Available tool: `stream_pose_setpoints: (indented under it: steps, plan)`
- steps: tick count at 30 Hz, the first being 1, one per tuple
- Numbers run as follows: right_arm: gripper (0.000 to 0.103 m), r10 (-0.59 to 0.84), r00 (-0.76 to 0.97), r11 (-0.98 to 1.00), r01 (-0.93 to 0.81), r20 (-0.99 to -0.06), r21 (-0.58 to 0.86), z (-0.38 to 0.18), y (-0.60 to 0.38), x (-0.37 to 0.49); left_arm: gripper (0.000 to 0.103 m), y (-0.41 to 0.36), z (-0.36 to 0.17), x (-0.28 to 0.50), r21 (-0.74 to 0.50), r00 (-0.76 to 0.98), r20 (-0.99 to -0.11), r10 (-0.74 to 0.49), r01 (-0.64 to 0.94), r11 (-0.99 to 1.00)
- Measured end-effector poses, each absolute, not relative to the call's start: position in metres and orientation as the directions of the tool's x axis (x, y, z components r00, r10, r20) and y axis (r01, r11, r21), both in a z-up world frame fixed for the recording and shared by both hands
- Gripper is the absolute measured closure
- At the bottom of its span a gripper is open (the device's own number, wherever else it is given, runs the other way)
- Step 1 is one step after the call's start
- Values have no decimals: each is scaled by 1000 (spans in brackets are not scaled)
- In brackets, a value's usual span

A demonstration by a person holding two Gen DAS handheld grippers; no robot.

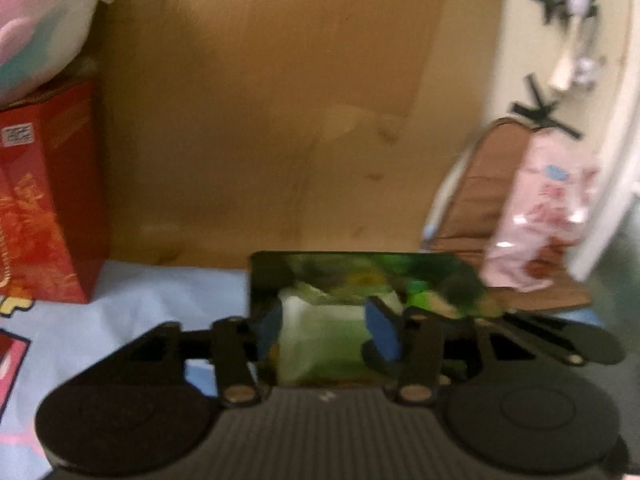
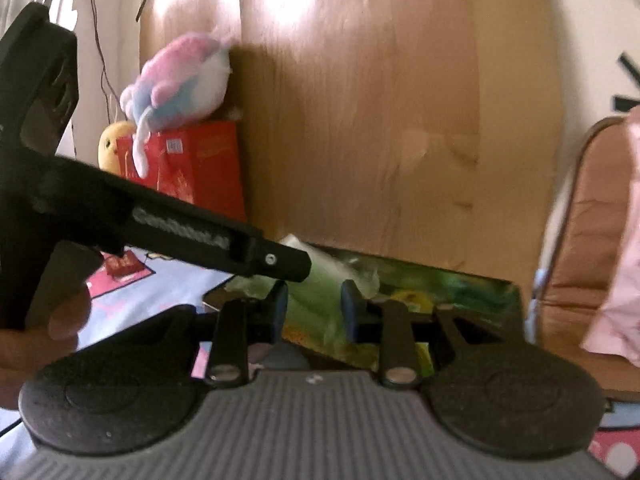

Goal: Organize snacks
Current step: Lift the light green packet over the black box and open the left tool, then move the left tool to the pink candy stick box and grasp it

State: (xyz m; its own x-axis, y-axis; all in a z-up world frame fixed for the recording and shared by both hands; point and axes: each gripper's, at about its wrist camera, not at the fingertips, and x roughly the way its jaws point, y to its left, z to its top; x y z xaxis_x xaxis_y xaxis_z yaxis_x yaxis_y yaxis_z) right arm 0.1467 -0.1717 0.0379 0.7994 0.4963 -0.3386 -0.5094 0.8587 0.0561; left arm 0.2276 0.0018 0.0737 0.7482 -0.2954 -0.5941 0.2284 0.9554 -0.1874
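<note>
at the far left, on the light blue printed cloth [image 1: 132, 300], stands a red cardboard gift box [image 1: 44, 200] with a pink and white plush toy [image 2: 180, 80] on top, and behind everything leans a big brown cardboard sheet [image 1: 260, 120].

in the middle, the left gripper [image 1: 326, 330] has its blue pads on both sides of a crumpled pale green and white plastic snack wrapper [image 1: 320, 332]. the wrapper fills the gap, so it looks clamped, but the picture is blurred.

the right gripper [image 2: 314, 312] stands around the same kind of wrapper [image 2: 316, 300], just over a shallow dark tray with green snack packs [image 2: 460, 292]. i cannot tell if its pads really press.

the thin plastic is slippery and soft. if both grippers pull apart, it can tear or slip out. the left gripper's arm crosses in front of the right one, so they may collide.

at the right, a pink plastic bag [image 1: 540, 208] rests on a brown chair [image 1: 480, 184].
</note>
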Motion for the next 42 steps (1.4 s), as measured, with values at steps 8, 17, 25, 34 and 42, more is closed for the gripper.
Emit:
stream_pose_setpoints:
  steps: [8,17,25,34,42]
  plan:
    - [61,498,830,867,-488,-250,106,46,-199,114,50,28,86,170,-271,790,-510,-340,227,935]
    - [59,441,810,888,-334,-385,315,20,-260,78,50,75,29,77,-281,755,-594,-278,129,951]
    - [57,510,695,854,-342,-506,391,1,-236,93,50,70,2,67,-262,747,-608,-270,132,956]
    - [57,394,766,905,-228,-507,359,-2,-226,101,49,76,-1,62,-302,745,-591,-309,151,941]
    - [57,382,778,898,-182,-500,401,-5,-246,123,46,70,-2,66,-290,752,-586,-301,153,945]
